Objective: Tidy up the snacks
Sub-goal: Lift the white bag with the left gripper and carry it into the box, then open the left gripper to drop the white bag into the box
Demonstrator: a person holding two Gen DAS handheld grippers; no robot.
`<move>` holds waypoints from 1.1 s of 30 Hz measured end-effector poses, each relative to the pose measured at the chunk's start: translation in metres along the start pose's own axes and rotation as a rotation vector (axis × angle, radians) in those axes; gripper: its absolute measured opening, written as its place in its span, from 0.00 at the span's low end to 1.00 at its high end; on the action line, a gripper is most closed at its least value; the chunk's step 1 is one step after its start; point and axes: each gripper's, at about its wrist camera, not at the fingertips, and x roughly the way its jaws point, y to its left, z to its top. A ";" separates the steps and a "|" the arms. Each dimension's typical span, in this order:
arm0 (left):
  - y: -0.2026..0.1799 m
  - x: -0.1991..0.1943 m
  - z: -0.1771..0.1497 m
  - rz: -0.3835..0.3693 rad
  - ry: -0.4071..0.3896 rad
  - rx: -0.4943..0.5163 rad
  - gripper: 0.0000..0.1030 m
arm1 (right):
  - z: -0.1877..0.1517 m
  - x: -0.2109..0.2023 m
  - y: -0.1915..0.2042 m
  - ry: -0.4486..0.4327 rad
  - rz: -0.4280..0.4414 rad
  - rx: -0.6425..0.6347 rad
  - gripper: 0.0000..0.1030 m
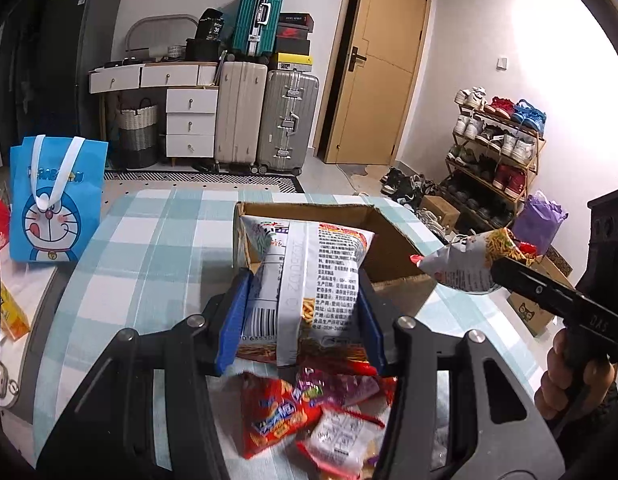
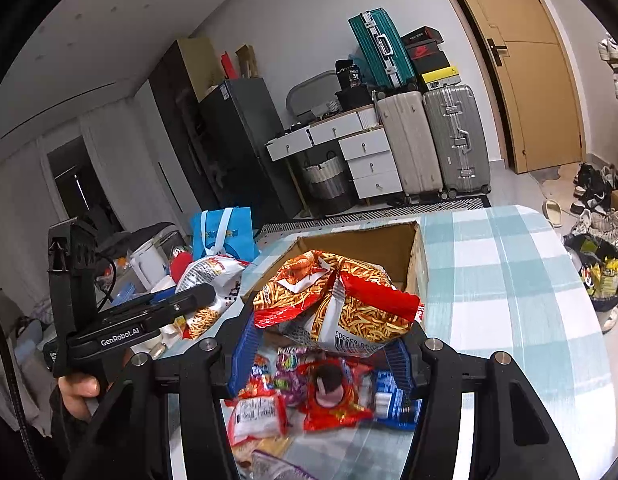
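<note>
My left gripper (image 1: pixel 305 304) is shut on a white and red snack bag (image 1: pixel 309 276), held upright in front of an open cardboard box (image 1: pixel 393 248). My right gripper (image 2: pixel 329 328) is shut on a red fries snack bag (image 2: pixel 337 300), held above the table near the box (image 2: pixel 373 244). The right gripper with its bag shows at the right of the left wrist view (image 1: pixel 469 264). The left gripper with its bag shows at the left of the right wrist view (image 2: pixel 205 280). Several small snack packets (image 1: pixel 309 416) lie on the table below both grippers; they also show in the right wrist view (image 2: pixel 309 396).
The table has a light blue checked cloth (image 1: pixel 149 248). A blue Doraemon bag (image 1: pixel 55 204) stands at the table's far left. Suitcases (image 1: pixel 265 120) and white drawers stand by the far wall. A shoe rack (image 1: pixel 497 152) is at the right. A bin (image 2: pixel 601 276) sits beside the table.
</note>
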 end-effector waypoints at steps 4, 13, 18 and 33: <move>-0.002 0.017 0.013 0.009 0.000 0.004 0.46 | 0.008 0.011 -0.005 0.004 -0.003 0.007 0.54; -0.008 0.073 0.034 0.023 0.049 -0.008 0.46 | 0.022 0.047 -0.017 0.050 -0.004 0.042 0.55; -0.013 0.099 0.040 0.027 0.066 0.014 0.46 | 0.035 0.063 -0.018 0.084 -0.026 0.035 0.55; -0.009 0.166 0.045 0.072 0.101 0.057 0.46 | 0.043 0.129 -0.026 0.160 -0.066 -0.023 0.55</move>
